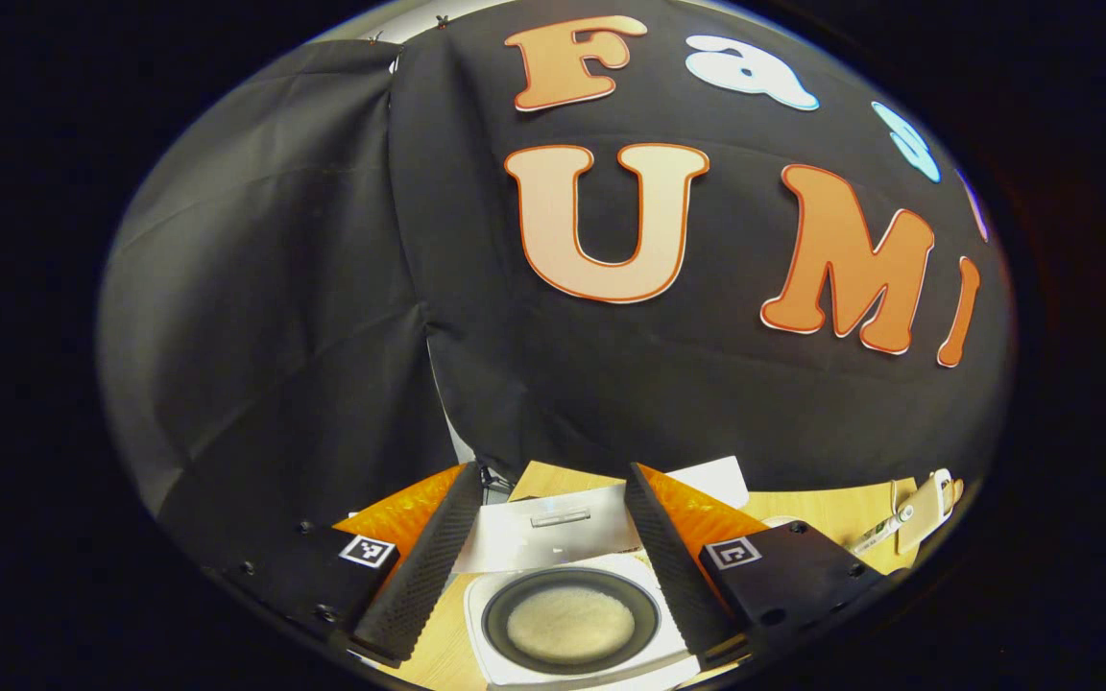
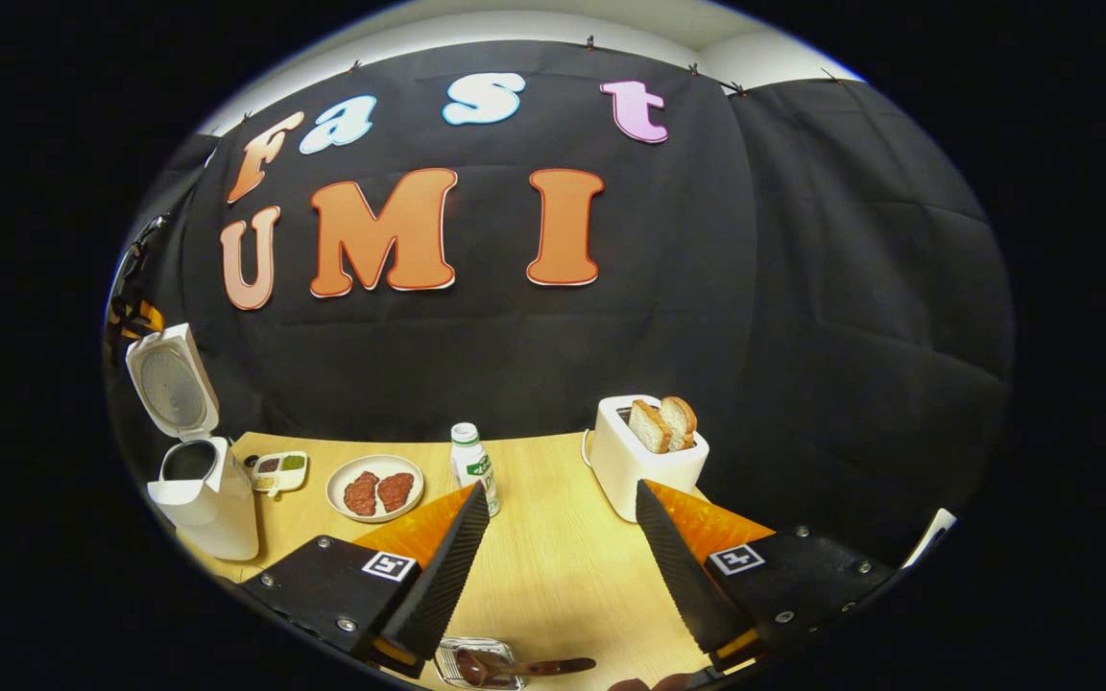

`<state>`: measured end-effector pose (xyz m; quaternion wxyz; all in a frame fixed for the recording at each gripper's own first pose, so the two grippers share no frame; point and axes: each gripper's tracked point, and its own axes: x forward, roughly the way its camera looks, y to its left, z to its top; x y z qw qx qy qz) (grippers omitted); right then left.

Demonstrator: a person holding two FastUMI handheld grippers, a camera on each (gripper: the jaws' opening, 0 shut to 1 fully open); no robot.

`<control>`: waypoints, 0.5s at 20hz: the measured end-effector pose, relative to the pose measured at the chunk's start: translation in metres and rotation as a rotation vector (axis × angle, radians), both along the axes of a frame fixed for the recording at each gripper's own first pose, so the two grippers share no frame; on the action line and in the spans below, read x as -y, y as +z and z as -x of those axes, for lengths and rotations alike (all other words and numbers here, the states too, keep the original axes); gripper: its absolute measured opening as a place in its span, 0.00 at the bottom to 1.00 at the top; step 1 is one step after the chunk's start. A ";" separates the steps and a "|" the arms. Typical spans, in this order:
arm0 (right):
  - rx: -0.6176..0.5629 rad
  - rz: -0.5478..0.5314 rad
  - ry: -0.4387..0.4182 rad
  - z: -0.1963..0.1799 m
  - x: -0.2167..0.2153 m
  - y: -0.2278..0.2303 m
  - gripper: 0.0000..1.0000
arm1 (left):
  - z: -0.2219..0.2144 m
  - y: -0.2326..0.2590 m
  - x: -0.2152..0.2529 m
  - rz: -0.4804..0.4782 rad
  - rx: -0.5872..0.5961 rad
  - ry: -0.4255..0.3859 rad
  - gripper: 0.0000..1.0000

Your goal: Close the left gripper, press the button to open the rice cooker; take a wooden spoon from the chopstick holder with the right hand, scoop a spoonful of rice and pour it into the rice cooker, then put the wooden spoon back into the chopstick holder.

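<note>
**Rice cooker open, both grippers empty**

The wooden table [image 2: 553,566] carried the white rice cooker [image 2: 203,504], its lid upright. Right of the cooker stood a boxy toaster [image 2: 644,465], a round plate [image 2: 375,488] and a bottle [image 2: 472,463]. The left gripper [image 1: 553,557] hung wide open above the cooker's dark round pot [image 1: 570,622] of pale rice [image 1: 570,624]. The right gripper [image 2: 563,566] gaped, holding nothing, above a wooden spoon [image 2: 515,665].

We lose the rice cooker's [image 1: 567,614] near rim at the left gripper view's bottom edge. The wooden spoon [image 2: 515,665] and its holder [image 2: 476,662] are clipped low in the right gripper view; the small tray's [image 2: 278,469] contents are too small to tell.
</note>
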<state>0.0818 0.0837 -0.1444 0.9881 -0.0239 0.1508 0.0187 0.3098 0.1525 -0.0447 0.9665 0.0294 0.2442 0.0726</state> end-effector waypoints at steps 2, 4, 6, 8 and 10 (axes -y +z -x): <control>0.012 0.000 0.007 0.007 -0.002 0.005 0.95 | 0.015 -0.006 0.006 0.024 -0.019 -0.017 1.00; 0.017 -0.005 0.009 0.015 -0.003 0.008 0.95 | 0.031 -0.014 0.010 0.054 -0.040 -0.037 1.00; 0.018 -0.016 0.011 0.024 -0.006 0.011 0.95 | 0.051 -0.026 0.016 0.075 -0.062 -0.057 1.00; 0.021 -0.019 0.018 0.033 -0.009 0.013 0.95 | 0.073 -0.045 0.024 0.105 -0.094 -0.069 1.00; 0.033 -0.013 0.032 0.043 -0.013 0.019 0.95 | 0.097 -0.066 0.031 0.128 -0.124 -0.084 1.00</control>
